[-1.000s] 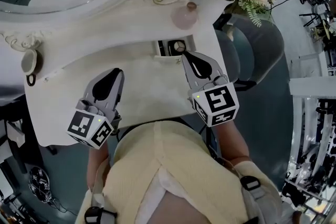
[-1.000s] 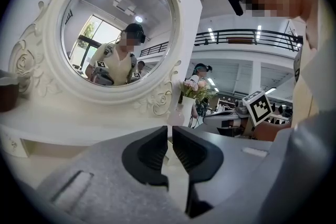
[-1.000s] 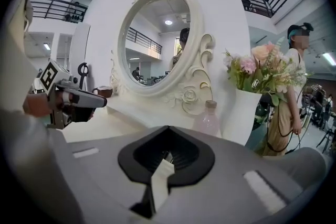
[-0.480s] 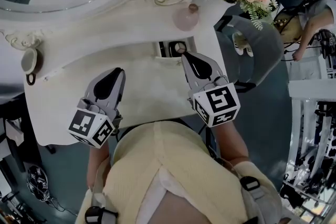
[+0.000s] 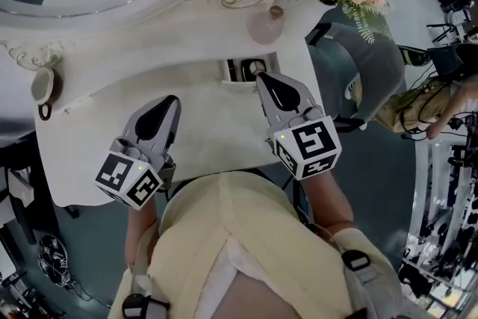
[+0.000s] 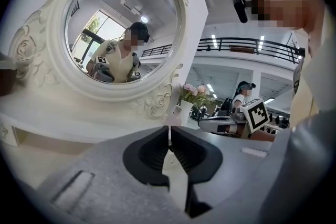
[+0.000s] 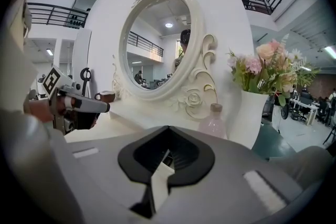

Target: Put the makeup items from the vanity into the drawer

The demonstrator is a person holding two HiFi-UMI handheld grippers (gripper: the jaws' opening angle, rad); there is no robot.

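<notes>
Marker cube (image 5: pixel 308 149) on right gripper (image 5: pixel 260 75)

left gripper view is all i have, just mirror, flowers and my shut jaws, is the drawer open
Observer: Yes, the head view shows the drawer pulled out a little under the shelf, with dark items inside.
Operator: where's the right gripper
Observer: The right gripper has its tip at the drawer's right end.
Operator: is it holding anything
Observer: No, the right gripper view shows its jaws shut with nothing between them.
</notes>
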